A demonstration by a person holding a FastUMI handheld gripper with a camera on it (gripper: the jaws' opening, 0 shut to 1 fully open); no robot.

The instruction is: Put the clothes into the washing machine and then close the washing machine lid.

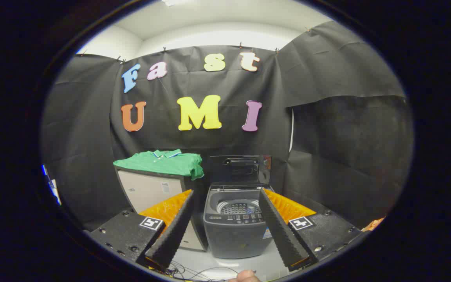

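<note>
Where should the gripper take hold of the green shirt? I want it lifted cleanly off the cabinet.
Judging by its pose, grip the shirt's corner hanging over the cabinet's edge beside the washing machine, approaching from the front. The gripper is open.

Illumination is overhead and even: the white ceiling (225, 23) above the cloth wall (194, 141) is the brightest zone and close to overexposed. The cloth absorbs light and reads dark matte, with faint creases visible. The floor (249, 266) shows a soft reflection ahead of the washer (235, 227). The raised lid (241, 169) carries a weak sheen. The shirt (163, 163) is evenly lit and saturated. Fisheye distortion bends straight lines strongly toward the rim; detail softens there. The centre is sharp. The gripper (225, 199), its fingers (176, 231) spread apart, is slightly soft at close range and casts no hard shadow.
</note>
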